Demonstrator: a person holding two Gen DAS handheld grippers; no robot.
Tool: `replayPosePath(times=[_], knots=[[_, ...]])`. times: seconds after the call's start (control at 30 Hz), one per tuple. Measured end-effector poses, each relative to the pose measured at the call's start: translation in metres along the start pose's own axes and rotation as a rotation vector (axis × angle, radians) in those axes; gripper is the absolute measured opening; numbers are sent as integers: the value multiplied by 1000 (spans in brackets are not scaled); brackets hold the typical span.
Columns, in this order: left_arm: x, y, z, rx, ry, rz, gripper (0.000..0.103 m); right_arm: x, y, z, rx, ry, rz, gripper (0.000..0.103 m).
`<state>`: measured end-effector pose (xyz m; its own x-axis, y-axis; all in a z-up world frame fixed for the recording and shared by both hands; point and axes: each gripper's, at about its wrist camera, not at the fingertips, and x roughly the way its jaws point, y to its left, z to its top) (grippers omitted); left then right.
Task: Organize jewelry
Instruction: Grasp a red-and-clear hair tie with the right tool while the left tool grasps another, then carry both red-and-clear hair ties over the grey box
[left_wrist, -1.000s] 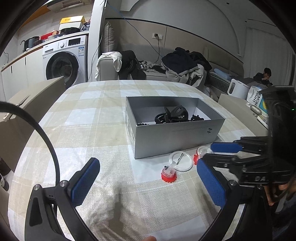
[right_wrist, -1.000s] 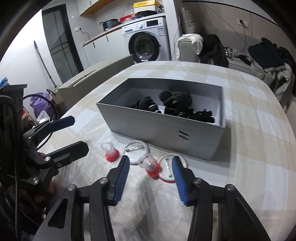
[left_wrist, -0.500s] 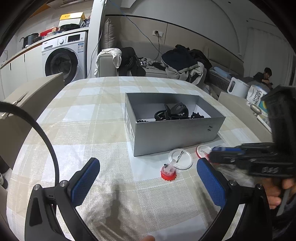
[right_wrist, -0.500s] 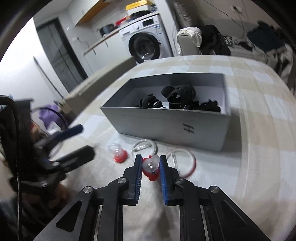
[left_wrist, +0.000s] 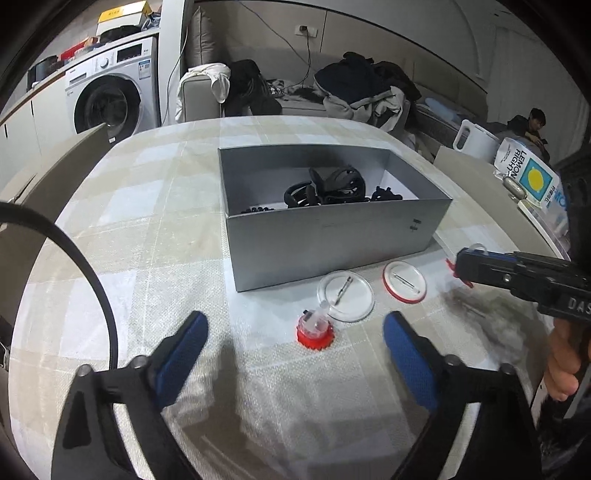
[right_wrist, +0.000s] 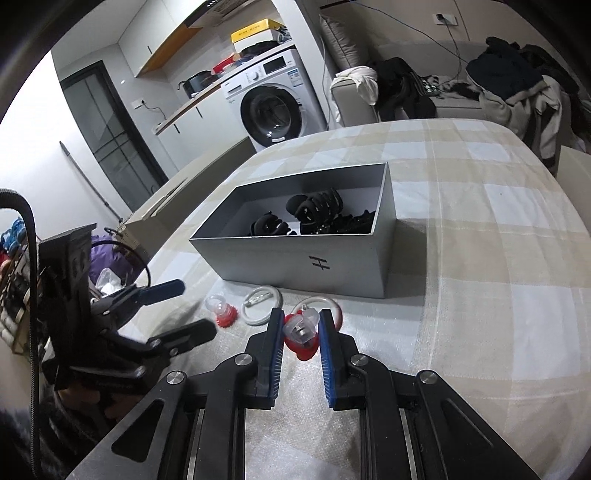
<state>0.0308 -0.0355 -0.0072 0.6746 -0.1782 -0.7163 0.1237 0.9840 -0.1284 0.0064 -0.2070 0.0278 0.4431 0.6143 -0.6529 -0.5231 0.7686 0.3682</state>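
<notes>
A grey open box (left_wrist: 332, 240) (right_wrist: 295, 258) holds several black hair clips (left_wrist: 332, 188) (right_wrist: 314, 214). My right gripper (right_wrist: 301, 332) is shut on a small red-and-clear trinket (right_wrist: 301, 334) and holds it just above the cloth; it also shows in the left wrist view (left_wrist: 461, 264). A second red-and-clear trinket (left_wrist: 314, 328) (right_wrist: 221, 310) stands on the cloth between my open left gripper's fingers (left_wrist: 295, 350). A clear round badge (left_wrist: 345, 291) (right_wrist: 260, 299) and a red-rimmed round badge (left_wrist: 404, 282) (right_wrist: 321, 304) lie in front of the box.
The round table wears a checked cloth (left_wrist: 147, 221). A washing machine (left_wrist: 110, 99) and a sofa with clothes (left_wrist: 351, 85) stand behind. A white kettle (left_wrist: 476, 142) and a labelled pack (left_wrist: 528, 177) sit at the right.
My right gripper closed on the red trinket and lifted it off the cloth, drawing back to the right. My left gripper stayed open near the other trinket.
</notes>
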Motion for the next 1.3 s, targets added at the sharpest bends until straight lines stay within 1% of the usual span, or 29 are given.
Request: replayPosePath(times=[0.03,0.17,0.23,0.27,0.3,0.33,0.37,0.4,0.43,0.47,0.57,0.9,1.0,1.1,1.23,1.3], knots=[[1,0,0,4,6,-3,77,0,0,0,-1,-1,-1,17],[4,-3,-2,19,19,-14,71,-1,0,2,-4,-3,-1,17],[3,-4,-2,25,12,-20,60,0,-1,2,0,-1,4,17],[3,-5,-3,30,12,-20,57,0,-1,2,0,0,3,17],[3,-6,-3,33,15,-21,49,0,-1,2,0,1,2,17],[4,-6,-4,36,19,-25,37,0,-1,2,-1,3,3,17],[4,-6,-4,38,21,-26,32,0,0,2,-2,5,2,17],[4,-6,-5,37,25,-27,22,0,0,2,-1,4,0,17],[4,-6,-5,35,28,-31,15,0,0,2,-2,5,1,17],[4,-6,-4,35,29,-36,13,-1,1,2,-3,3,4,17],[1,-6,-4,42,17,-43,11,-3,1,3,5,3,22,17],[-14,-9,-6,51,-37,-46,11,-6,-1,4,7,-10,23,17],[-20,-10,0,48,-59,-57,11,-9,-5,6,44,-7,59,17],[-30,-13,7,51,-98,-61,11,-16,-6,11,59,-28,72,17],[-38,-16,12,51,-133,-69,11,-25,-6,20,86,-58,119,17],[-39,-18,15,58,-147,-67,11,-28,-5,25,88,-72,117,17]])
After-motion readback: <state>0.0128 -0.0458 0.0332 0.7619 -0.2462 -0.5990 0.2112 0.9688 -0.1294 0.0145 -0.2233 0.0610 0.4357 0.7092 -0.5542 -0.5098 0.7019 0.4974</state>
